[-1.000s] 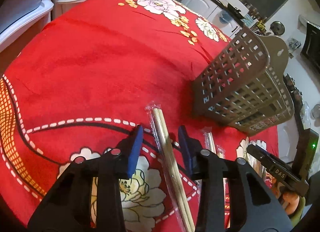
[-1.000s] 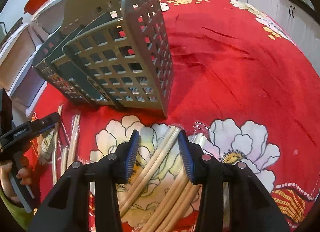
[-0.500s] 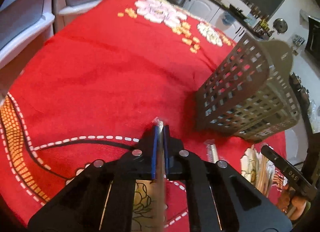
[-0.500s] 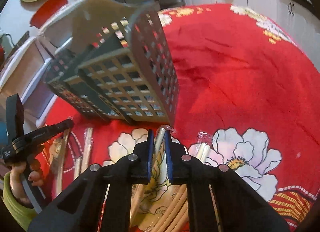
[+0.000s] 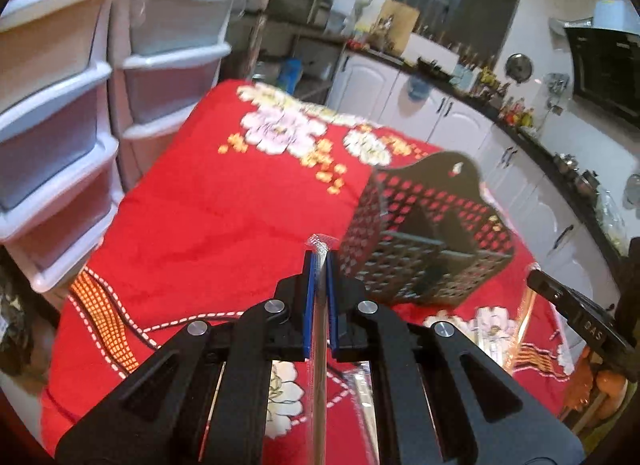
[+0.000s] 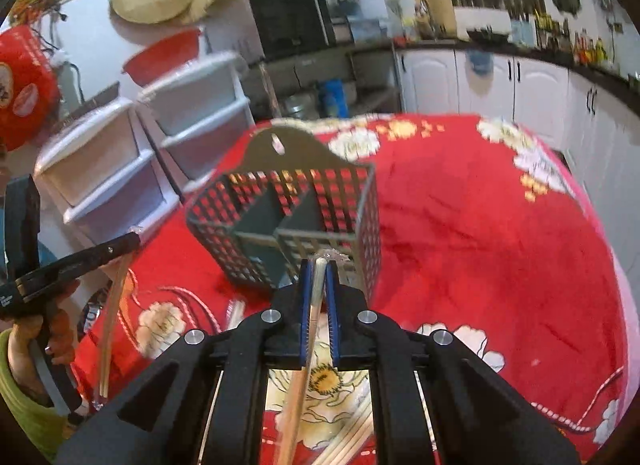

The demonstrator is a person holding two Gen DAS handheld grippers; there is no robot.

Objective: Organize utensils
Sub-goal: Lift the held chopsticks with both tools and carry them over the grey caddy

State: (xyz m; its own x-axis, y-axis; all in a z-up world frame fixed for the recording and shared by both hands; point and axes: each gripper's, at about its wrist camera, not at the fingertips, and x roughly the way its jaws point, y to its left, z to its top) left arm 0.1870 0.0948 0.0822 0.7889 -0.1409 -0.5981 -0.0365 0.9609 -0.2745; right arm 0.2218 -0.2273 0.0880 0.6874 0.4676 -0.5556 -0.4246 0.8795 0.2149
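Observation:
My left gripper (image 5: 319,261) is shut on a plastic-wrapped pair of chopsticks (image 5: 319,385) and holds it above the red floral tablecloth (image 5: 208,225). The grey slotted utensil basket (image 5: 424,237) stands just right of its tips. My right gripper (image 6: 319,265) is shut on another wrapped pair of chopsticks (image 6: 306,349), lifted in front of the basket (image 6: 288,221). Several more wrapped chopsticks (image 6: 352,437) lie on the cloth below. The left gripper also shows in the right wrist view (image 6: 132,241), with its chopsticks (image 6: 114,321) hanging down.
White plastic drawer units (image 5: 60,113) stand at the table's left edge. Kitchen cabinets (image 5: 460,125) and a cluttered counter run behind. The right gripper shows at the right of the left wrist view (image 5: 536,277).
Both grippers closed on a wrapped pair of chopsticks and lifted them off the cloth. Both views tilted up toward the basket's open top.

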